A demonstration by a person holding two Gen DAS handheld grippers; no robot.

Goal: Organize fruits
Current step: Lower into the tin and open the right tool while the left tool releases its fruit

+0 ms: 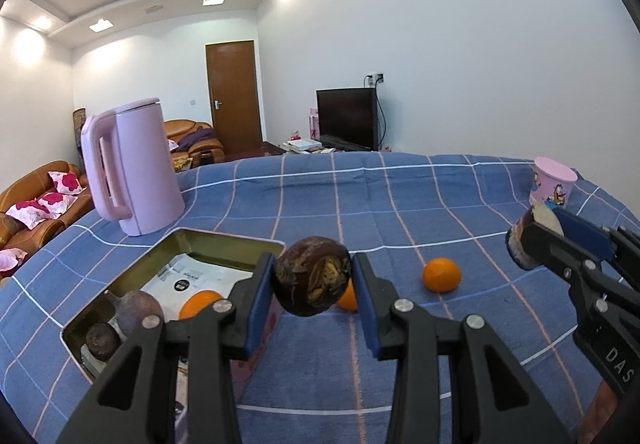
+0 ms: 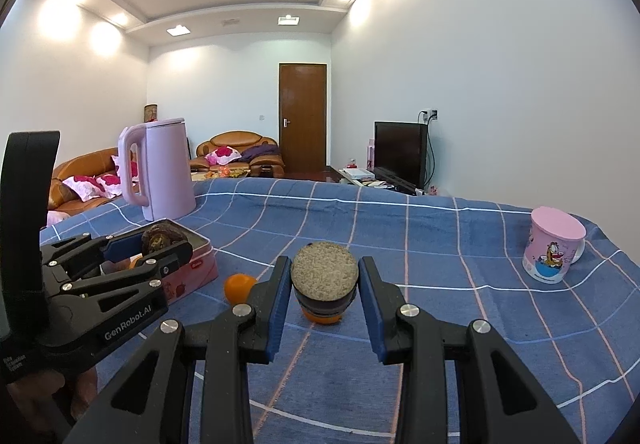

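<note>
Both grippers are loaded: the left gripper (image 1: pixel 313 284) has its fingers closed on a dark fruit (image 1: pixel 312 276) beside the tin (image 1: pixel 224 240) rim, the right gripper (image 2: pixel 323 290) clamps a cut fruit (image 2: pixel 324 276) (pale face up) above an orange (image 2: pixel 322 318); bare checked cloth (image 2: pixel 440 244) stretches beyond.

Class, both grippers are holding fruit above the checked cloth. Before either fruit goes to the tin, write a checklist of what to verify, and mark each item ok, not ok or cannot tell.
1. Left gripper clamps the dark round fruit between both pads: ok.
2. Right gripper clamps the cut dark fruit: ok.
3. Tin is open, with bare floor left beside the fruit already inside: ok.
4. Pink kettle stands clear behind the tin: ok.
5. Two oranges still lie on the cloth, outside the tin: not ok.
6. Grip firmness on either fruit: cannot tell.
</note>
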